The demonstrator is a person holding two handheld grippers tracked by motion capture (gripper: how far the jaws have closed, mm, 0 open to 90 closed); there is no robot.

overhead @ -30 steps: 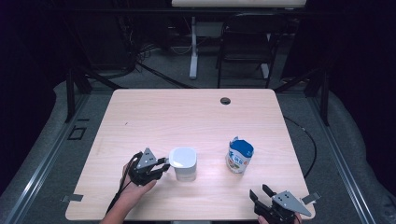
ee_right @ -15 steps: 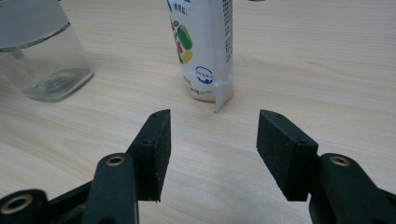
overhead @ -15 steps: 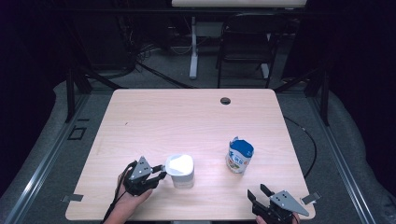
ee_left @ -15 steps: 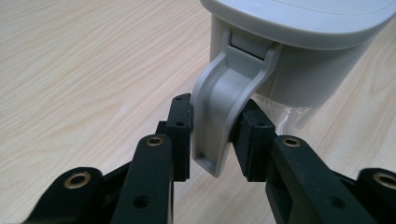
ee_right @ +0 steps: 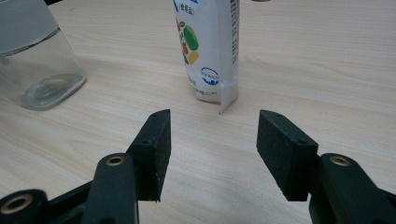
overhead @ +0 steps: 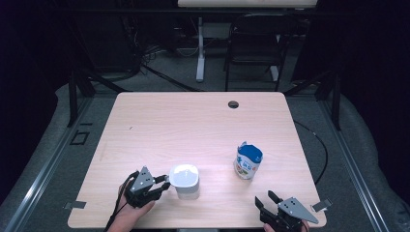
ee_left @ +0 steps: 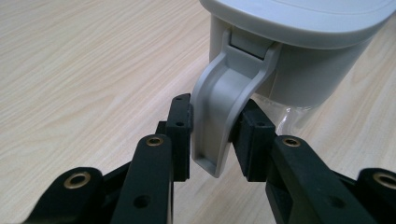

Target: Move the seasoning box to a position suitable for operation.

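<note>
A clear jug with a grey lid (overhead: 184,180) stands near the table's front left. Its grey handle (ee_left: 219,116) sits between the pads of my left gripper (ee_left: 212,133), which is shut on it; in the high view that gripper (overhead: 162,184) is just left of the jug. A blue and white milk carton (overhead: 248,160) stands upright at the front right, top torn open. My right gripper (overhead: 265,202) rests near the front edge, open, with the carton (ee_right: 208,46) a short way beyond its fingers and the jug's glass base (ee_right: 37,60) to its left.
The wooden table (overhead: 193,125) has a round cable hole (overhead: 233,104) near its far edge. A chair (overhead: 251,48) and a desk leg (overhead: 199,48) stand on the floor beyond the table. Tape tabs mark the front corners.
My left gripper and the jug have slid toward the front edge, the handle staying between the pads. The right gripper and the carton have not moved.
</note>
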